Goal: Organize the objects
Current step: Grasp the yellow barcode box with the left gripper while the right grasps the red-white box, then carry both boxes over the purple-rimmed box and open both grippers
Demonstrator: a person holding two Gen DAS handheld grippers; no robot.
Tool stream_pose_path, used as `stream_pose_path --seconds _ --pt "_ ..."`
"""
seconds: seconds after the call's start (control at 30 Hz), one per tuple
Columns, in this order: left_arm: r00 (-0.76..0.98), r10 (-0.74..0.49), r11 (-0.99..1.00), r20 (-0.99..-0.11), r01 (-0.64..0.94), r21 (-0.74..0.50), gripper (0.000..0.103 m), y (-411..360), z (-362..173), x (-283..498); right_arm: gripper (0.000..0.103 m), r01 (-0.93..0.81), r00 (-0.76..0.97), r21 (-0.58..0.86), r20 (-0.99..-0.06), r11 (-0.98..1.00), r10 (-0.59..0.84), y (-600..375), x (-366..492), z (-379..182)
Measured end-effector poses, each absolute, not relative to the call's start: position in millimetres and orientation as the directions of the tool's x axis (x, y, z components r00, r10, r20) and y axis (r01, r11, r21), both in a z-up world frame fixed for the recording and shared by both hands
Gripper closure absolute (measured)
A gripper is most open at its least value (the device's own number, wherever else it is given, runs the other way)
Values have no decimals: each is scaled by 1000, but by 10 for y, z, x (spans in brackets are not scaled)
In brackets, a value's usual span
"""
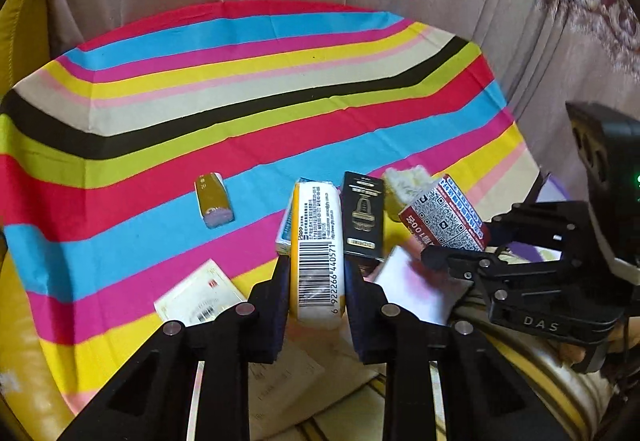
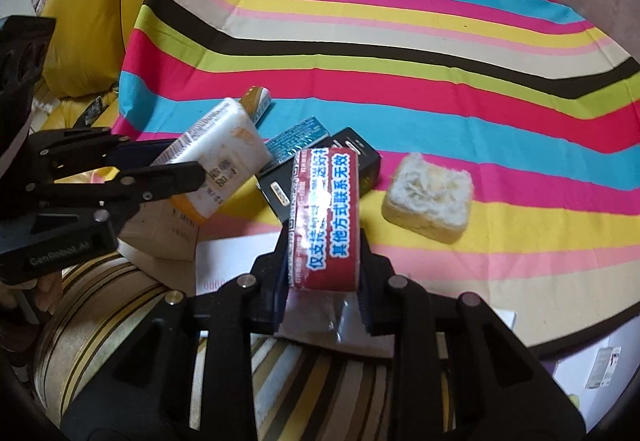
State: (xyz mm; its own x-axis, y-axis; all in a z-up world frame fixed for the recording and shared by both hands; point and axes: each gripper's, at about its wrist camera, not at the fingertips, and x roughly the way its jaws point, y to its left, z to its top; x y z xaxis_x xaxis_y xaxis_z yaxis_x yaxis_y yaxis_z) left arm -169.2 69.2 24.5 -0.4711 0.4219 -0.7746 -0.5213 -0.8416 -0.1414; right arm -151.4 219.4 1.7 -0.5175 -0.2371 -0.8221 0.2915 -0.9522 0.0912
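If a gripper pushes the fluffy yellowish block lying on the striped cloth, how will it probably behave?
The fluffy block looks soft and fibrous on top, so it would likely squash rather than resist. It lies flat and squarish, so sliding seems likelier than rolling. The striped cloth may bunch under it.

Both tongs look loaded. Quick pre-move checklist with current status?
1. Left tongs shut on white-and-yellow pack: ok.
2. Right tongs shut on red-and-white pack: ok.
3. Both packs sit squarely between the pads: ok.
4. The two tongs are apart from each other: ok.
5. Black box and crumbly block stay loose on the striped cloth, apart from either grip: ok.
6. Drop-off spot for the packs: cannot tell.
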Motion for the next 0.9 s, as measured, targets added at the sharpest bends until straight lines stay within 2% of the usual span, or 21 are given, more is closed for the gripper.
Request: stream_pose_path --seconds 0.37,0.67,0.9 --pt "-496 493 -841 -714 -480 -247 76 629 422 -1319 71 241 -537 109 -813 -964 -226 2453 -1184 122" --pt "-447 579 -797 -682 -484 -361 76 838 396 -1019 71 184 -546 108 -815 -977 -193 2817 -860 181" --pt "-407 623 -762 -668 -510 -399 76 1106 429 -816 71 134 -554 116 -815 -984 -171 3113 -629 204"
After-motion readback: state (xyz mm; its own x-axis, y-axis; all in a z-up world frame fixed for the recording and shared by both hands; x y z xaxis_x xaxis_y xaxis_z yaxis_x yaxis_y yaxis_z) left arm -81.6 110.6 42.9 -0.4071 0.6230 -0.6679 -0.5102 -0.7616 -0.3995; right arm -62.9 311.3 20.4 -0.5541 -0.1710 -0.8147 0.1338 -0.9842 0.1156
